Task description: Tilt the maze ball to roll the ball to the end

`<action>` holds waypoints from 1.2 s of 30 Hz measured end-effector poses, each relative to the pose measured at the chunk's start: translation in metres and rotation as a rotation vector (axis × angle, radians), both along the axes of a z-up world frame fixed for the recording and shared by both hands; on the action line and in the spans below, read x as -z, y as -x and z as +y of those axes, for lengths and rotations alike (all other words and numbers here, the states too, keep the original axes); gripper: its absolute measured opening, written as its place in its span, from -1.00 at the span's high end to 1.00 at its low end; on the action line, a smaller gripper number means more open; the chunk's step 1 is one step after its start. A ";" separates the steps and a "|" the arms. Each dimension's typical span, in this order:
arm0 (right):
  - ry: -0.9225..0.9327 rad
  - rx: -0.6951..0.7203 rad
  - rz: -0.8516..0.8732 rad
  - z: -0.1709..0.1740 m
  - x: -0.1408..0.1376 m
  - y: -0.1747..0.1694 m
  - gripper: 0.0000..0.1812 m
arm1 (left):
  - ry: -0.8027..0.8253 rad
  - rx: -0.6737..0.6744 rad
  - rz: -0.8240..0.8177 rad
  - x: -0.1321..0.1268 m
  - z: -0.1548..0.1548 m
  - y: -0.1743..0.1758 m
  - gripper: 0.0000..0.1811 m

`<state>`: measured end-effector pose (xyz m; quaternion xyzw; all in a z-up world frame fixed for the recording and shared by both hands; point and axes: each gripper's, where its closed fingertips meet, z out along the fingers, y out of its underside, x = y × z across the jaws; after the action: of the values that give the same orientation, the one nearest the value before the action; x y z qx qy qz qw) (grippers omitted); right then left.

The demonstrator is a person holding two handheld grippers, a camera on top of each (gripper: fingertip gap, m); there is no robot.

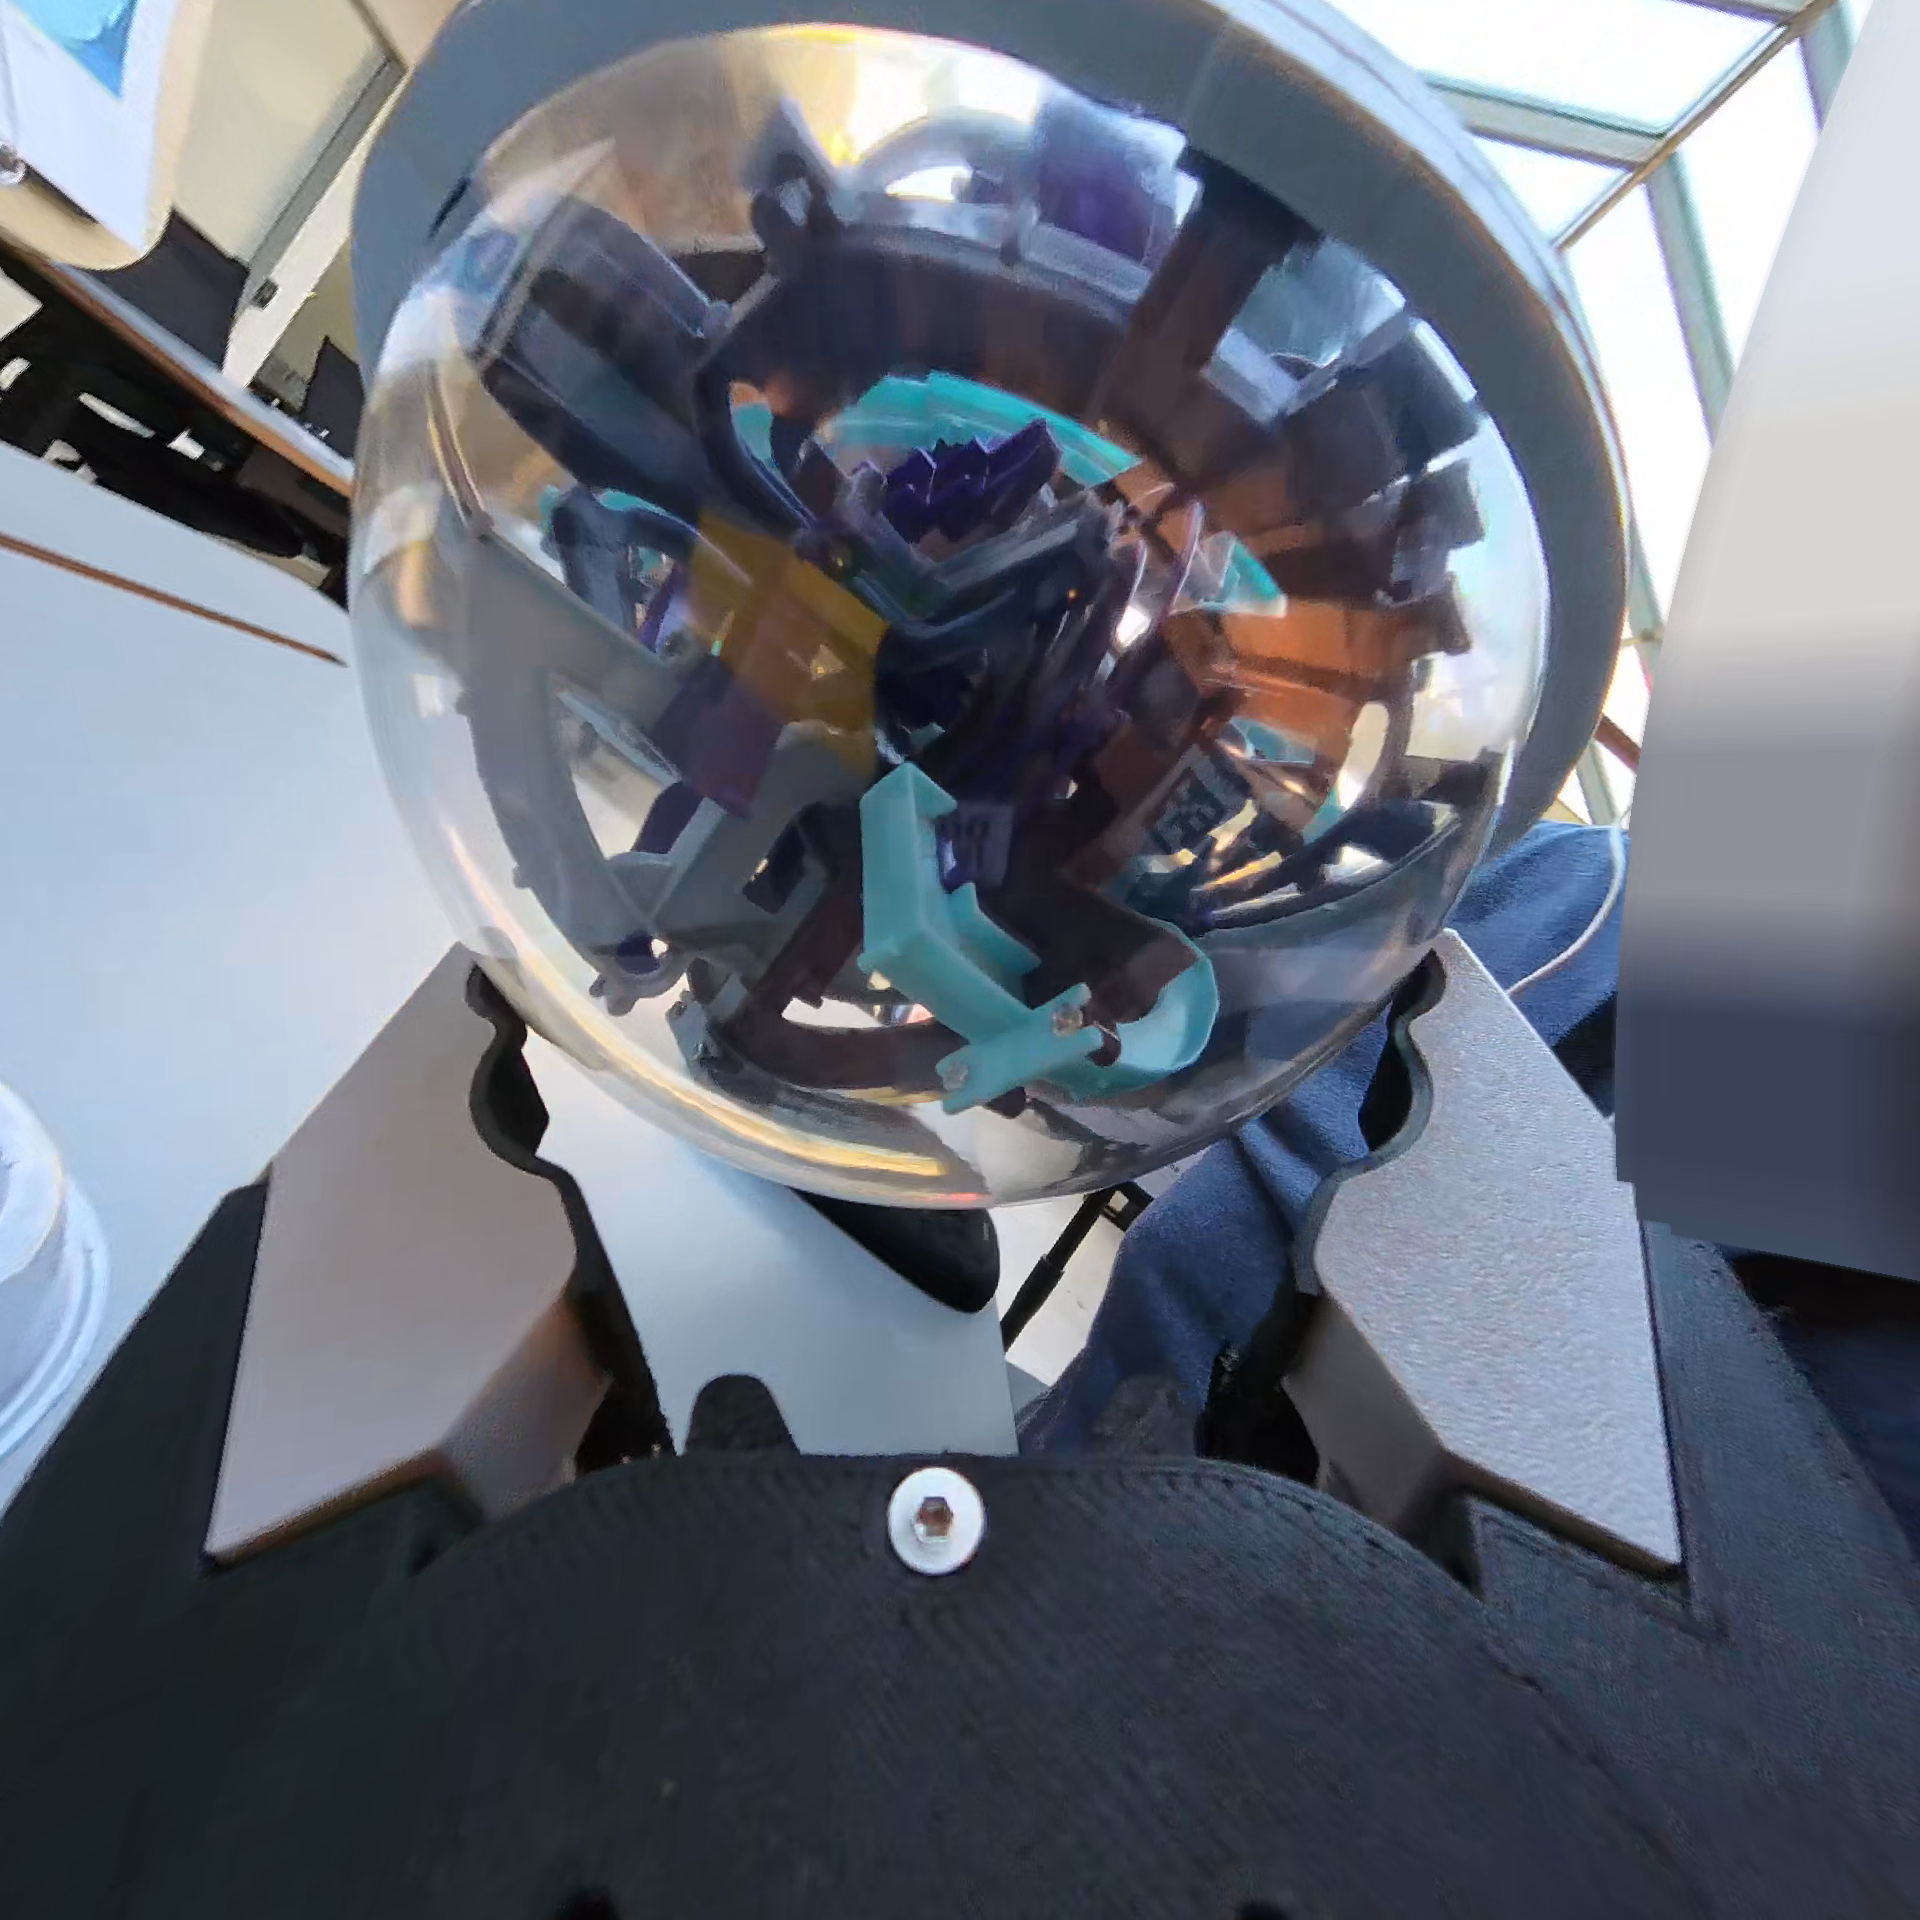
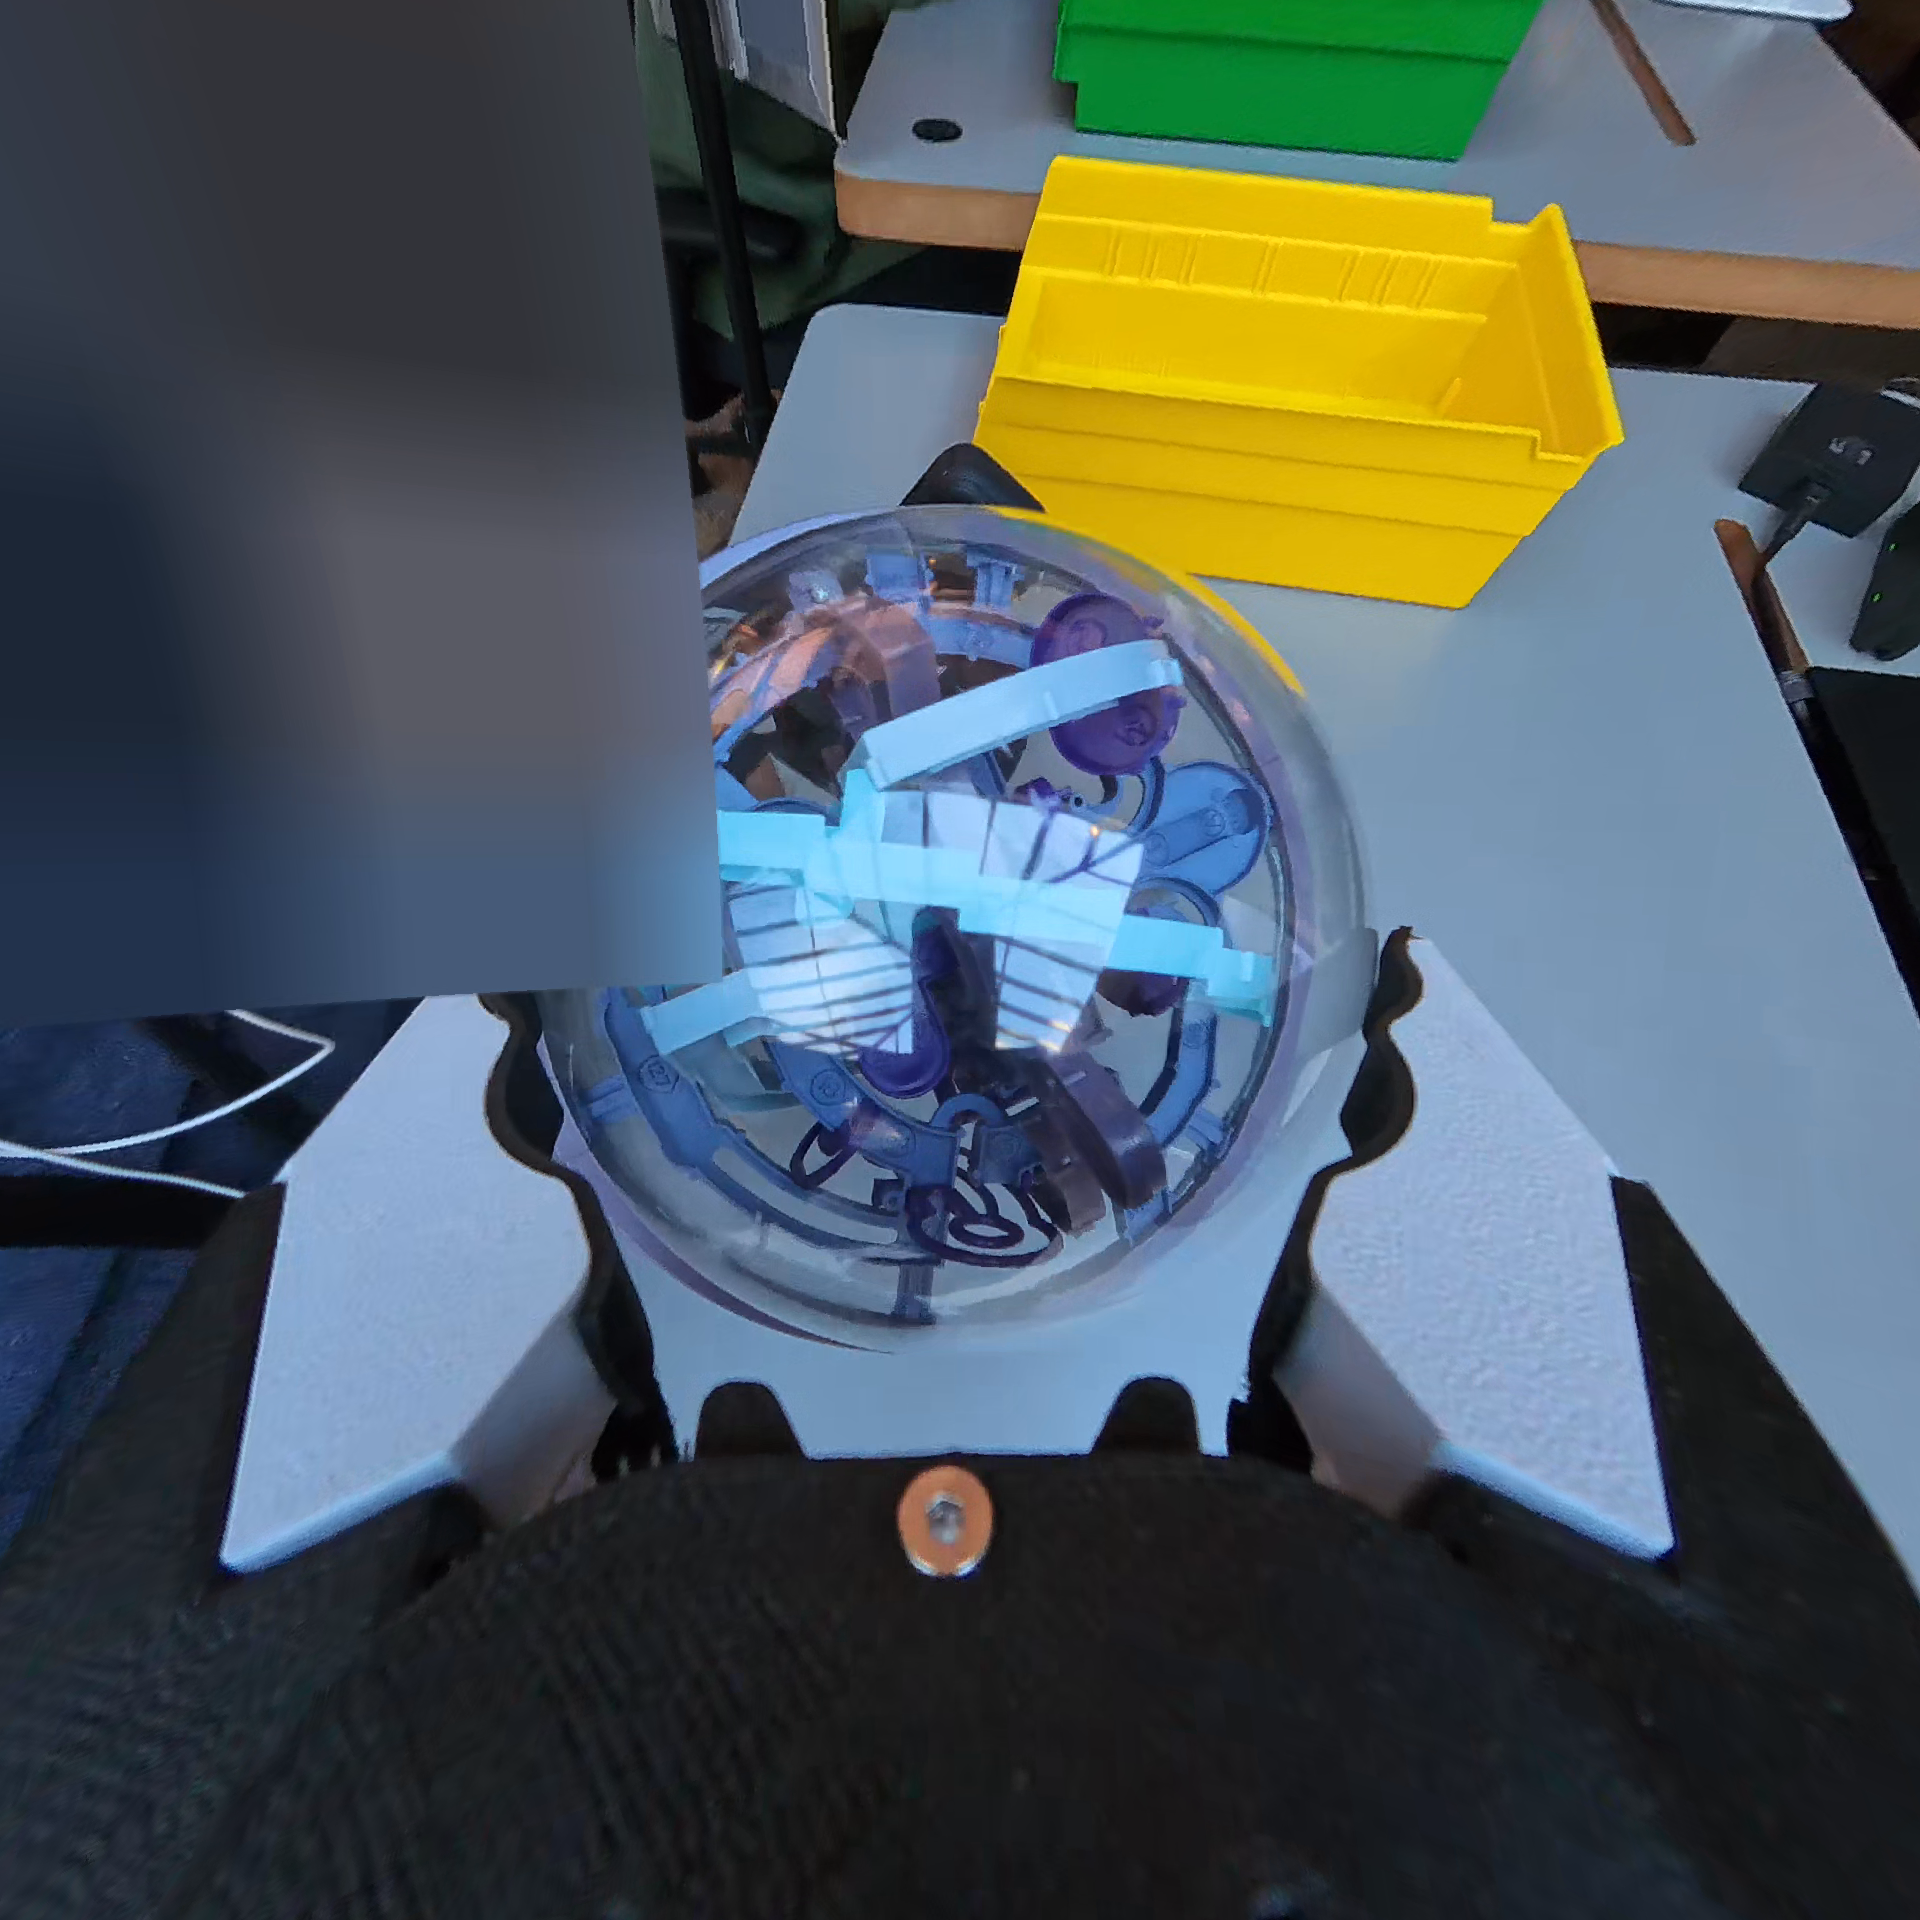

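The maze ball [image 1: 935,623] is a clear sphere with teal, purple, grey and brown tracks inside. In the left wrist view it fills the middle, with a grey ring [image 1: 1558,343] around its far side. My left gripper [image 1: 951,997] has its fingertips pressed on the ball's lower sides and holds it above the white table [image 1: 156,831]. In the right wrist view the maze ball [image 2: 987,935] sits between the fingertips of my right gripper [image 2: 945,1013], which touch both its sides. I cannot pick out the small ball inside.
A yellow bin [image 2: 1299,416] stands on the table just beyond the ball, and a green bin [image 2: 1278,73] is on a farther table. A black device with a cable [image 2: 1839,468] lies at the right. A person's blue trousers [image 1: 1247,1268] are below.
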<state>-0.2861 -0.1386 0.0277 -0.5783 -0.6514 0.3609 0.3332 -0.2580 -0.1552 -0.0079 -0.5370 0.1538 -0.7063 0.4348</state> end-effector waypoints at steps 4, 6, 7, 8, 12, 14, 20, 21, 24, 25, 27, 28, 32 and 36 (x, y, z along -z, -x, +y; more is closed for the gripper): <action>0.043 0.016 0.112 0.011 0.009 -0.006 -0.71 | 0.046 -0.024 0.060 0.009 0.010 -0.001 -0.76; 0.045 0.012 0.189 0.013 0.009 -0.008 -0.71 | 0.045 -0.046 0.103 0.011 0.014 -0.001 -0.76; 0.045 0.009 0.236 0.014 0.009 -0.009 -0.71 | 0.043 -0.058 0.125 0.011 0.015 0.000 -0.76; 0.046 0.009 0.278 0.015 0.009 -0.009 -0.71 | 0.042 -0.071 0.148 0.011 0.017 0.001 -0.75; 0.054 0.014 0.432 0.018 0.007 -0.010 -0.71 | 0.041 -0.101 0.247 0.010 0.020 0.006 -0.76; 0.048 0.018 0.488 0.018 0.007 -0.010 -0.70 | 0.030 -0.116 0.305 0.009 0.022 0.010 -0.75; 0.010 0.014 0.570 0.012 0.008 -0.009 -0.70 | -0.011 -0.129 0.459 0.008 0.017 0.016 -0.75; 0.006 0.013 0.562 0.012 0.010 -0.009 -0.70 | -0.015 -0.132 0.479 0.008 0.017 0.017 -0.75; -0.001 0.013 0.552 0.010 0.014 -0.010 -0.70 | -0.022 -0.135 0.527 0.010 0.015 0.017 -0.75; -0.003 0.014 0.542 0.011 0.016 -0.010 -0.70 | -0.023 -0.137 0.545 0.011 0.015 0.018 -0.75; -0.006 0.019 0.535 0.011 0.020 -0.010 -0.70 | -0.026 -0.139 0.576 0.013 0.016 0.019 -0.75; -0.004 0.022 0.535 0.011 0.021 -0.009 -0.70 | -0.025 -0.138 0.590 0.014 0.016 0.019 -0.75; -0.008 0.025 0.533 0.011 0.026 -0.009 -0.70 | -0.026 -0.137 0.666 0.015 0.015 0.022 -0.75; -0.032 0.034 0.573 0.010 0.026 -0.007 -0.70 | -0.045 -0.127 0.760 0.014 0.014 0.026 -0.75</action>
<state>-0.2795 -0.1287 0.0021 -0.4585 -0.5263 0.4937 0.5187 -0.2841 -0.1410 -0.0216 -0.7593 0.2859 -0.4251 0.4013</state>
